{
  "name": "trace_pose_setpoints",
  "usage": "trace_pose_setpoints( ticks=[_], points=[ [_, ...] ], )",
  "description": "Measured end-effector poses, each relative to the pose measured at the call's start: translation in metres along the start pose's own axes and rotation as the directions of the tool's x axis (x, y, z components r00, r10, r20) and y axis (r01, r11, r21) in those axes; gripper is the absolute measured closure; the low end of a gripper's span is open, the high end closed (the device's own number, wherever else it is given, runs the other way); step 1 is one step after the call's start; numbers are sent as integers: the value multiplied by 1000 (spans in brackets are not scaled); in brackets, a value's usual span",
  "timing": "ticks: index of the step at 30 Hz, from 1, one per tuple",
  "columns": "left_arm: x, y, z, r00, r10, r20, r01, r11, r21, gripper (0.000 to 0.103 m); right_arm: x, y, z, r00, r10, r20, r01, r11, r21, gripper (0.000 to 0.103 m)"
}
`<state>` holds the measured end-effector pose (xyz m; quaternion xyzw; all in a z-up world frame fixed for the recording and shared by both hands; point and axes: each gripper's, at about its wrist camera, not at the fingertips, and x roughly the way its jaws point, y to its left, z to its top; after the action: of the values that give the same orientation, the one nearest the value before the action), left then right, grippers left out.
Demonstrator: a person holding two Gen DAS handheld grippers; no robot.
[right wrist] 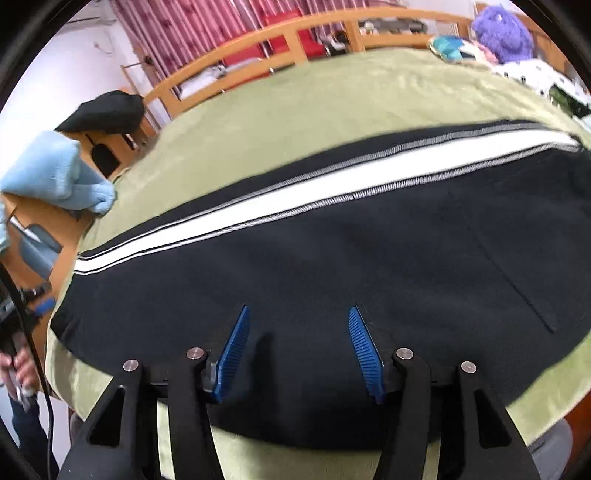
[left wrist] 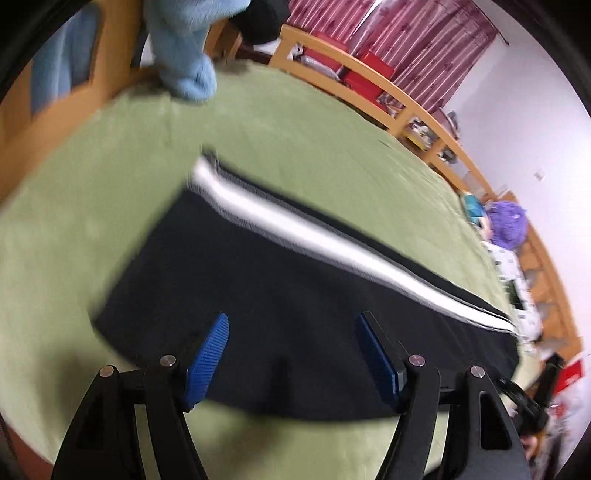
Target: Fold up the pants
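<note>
Black pants with a white side stripe lie flat and lengthwise on a green bedspread. My left gripper is open, its blue pads hovering over the near edge of the pants toward the leg end. The pants also show in the right wrist view, stripe along the far side. My right gripper is open above the near edge of the pants, holding nothing.
A light blue plush item sits at the bed's far corner, also in the right wrist view. A wooden bed rail runs along the far side. A purple plush and patterned bedding lie at the right.
</note>
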<state>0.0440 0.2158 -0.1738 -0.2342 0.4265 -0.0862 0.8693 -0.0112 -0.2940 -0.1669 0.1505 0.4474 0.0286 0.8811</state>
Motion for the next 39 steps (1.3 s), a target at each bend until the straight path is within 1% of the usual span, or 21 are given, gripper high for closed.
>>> trace_pose_setpoints(
  ticks=[1,3,7,10,12,15,19,21,23,24,25,26,27,29,30,31,33,35,36,37,39],
  points=[
    [1,5,-14,999,-37,-18,36,999,-41,33,-5,-1,-4,1000,0,2,0,1000,5,47],
    [1,12,-31,998,-50,-26,47,994,-93,33,-9,-5,-10,1000,2,-6,-2,1000,22,47],
    [-1,47,-48,999,53,-1,-52,977,-209,33,-17,-16,-21,1000,3,-22,-1,996,85,47],
    [1,76,-42,998,45,37,-32,949,-313,33,-24,-24,-27,1000,-9,-25,11,995,97,47],
    [4,83,-34,997,49,53,-29,942,-334,33,-29,-25,-32,999,-21,-26,24,995,97,47],
    [10,88,-20,990,113,84,-78,937,-340,33,-32,-24,-35,999,-30,-27,32,994,104,47],
    [16,103,-2,984,132,117,-71,904,-422,35,-38,-25,-40,998,-53,-26,56,992,112,47],
    [19,102,3,982,154,113,-89,893,-440,37,-45,-29,-42,998,-60,-19,62,989,130,47],
    [19,100,11,969,228,94,-165,884,-438,62,-51,-33,-44,998,-59,-6,59,987,152,47],
    [18,98,14,961,264,86,-205,883,-422,77,-55,-35,-45,998,-59,2,58,985,160,47],
    [15,93,18,953,293,73,-242,887,-393,82,-59,-37,-45,998,-59,10,57,985,165,47],
    [10,89,16,947,310,79,-258,887,-382,83,-62,-38,-46,998,-56,18,52,985,167,47],
    [5,78,18,935,345,88,-293,886,-359,83,-66,-40,-46,998,-49,24,45,985,169,47],
    [-7,40,23,889,437,140,-390,880,-272,84,-72,-45,-46,999,-39,24,34,985,167,47],
    [-14,21,26,870,463,172,-420,877,-234,84,-74,-47,-45,999,-39,31,33,986,162,47],
    [-22,-5,30,857,471,211,-436,879,-190,84,-78,-50,-44,998,-46,46,38,987,156,47],
    [-34,-46,35,856,444,265,-429,896,-116,84,-87,-57,-44,996,-56,73,45,988,149,47],
    [-45,-101,37,859,401,317,-418,908,-16,84,-92,-66,-42,995,-55,86,41,987,156,47],
    [-48,-125,36,867,373,330,-405,914,33,84,-95,-72,-41,994,-49,96,34,988,151,47],
    [-49,-161,34,884,326,335,-380,919,108,84,-97,-78,-40,993,-56,107,40,988,147,46],
    [-43,-212,28,909,260,325,-335,920,203,84,-101,-90,-38,988,-94,126,75,986,149,46]
  ],
)
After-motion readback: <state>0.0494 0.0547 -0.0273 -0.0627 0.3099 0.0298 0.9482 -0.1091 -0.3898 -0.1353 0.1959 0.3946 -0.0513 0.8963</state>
